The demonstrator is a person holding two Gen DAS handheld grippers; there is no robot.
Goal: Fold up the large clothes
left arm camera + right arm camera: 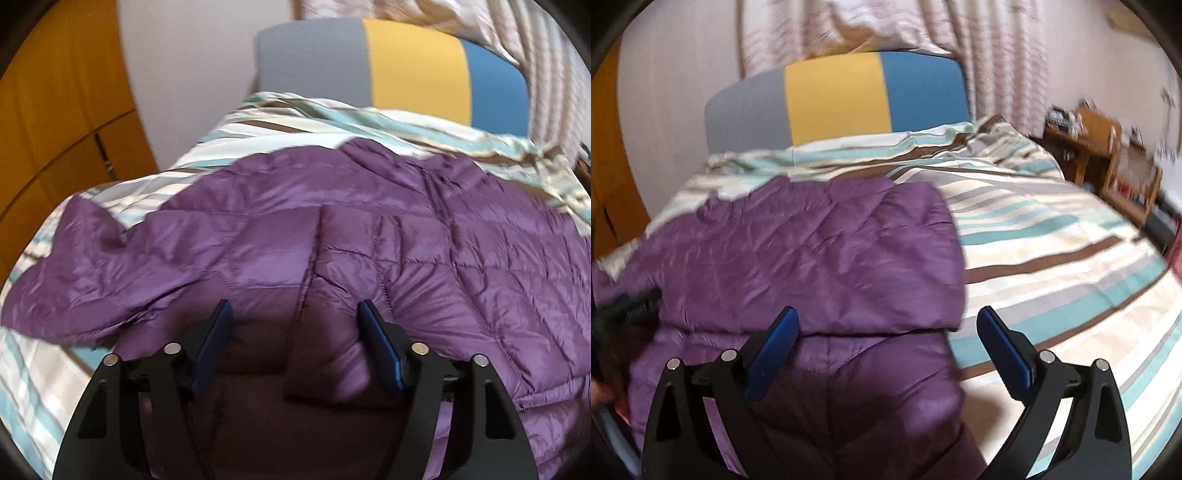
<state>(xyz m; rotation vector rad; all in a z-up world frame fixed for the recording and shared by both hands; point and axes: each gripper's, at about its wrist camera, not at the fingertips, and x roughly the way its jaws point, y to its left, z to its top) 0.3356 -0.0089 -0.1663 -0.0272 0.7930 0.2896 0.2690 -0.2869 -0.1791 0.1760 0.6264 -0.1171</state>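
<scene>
A purple quilted down jacket (369, 221) lies spread on a striped bed cover (258, 129), one sleeve trailing off to the left. My left gripper (293, 306) hangs low over the jacket's near part with its jaws apart; a puffed fold of fabric bulges between them, close to the right finger (376, 332), and neither pad is clearly pressing on it. In the right wrist view the jacket (812, 251) has one part folded over, its edge running across near the fingertips. My right gripper (888, 314) stands wide open above the jacket's right edge, holding nothing.
A grey, yellow and blue headboard (834, 96) stands at the far end, with pale curtains (960, 33) behind it. An orange wooden wardrobe (55, 110) is on the left. Wooden bedside furniture (1108, 162) stands to the right. The striped cover (1052, 258) lies bare right of the jacket.
</scene>
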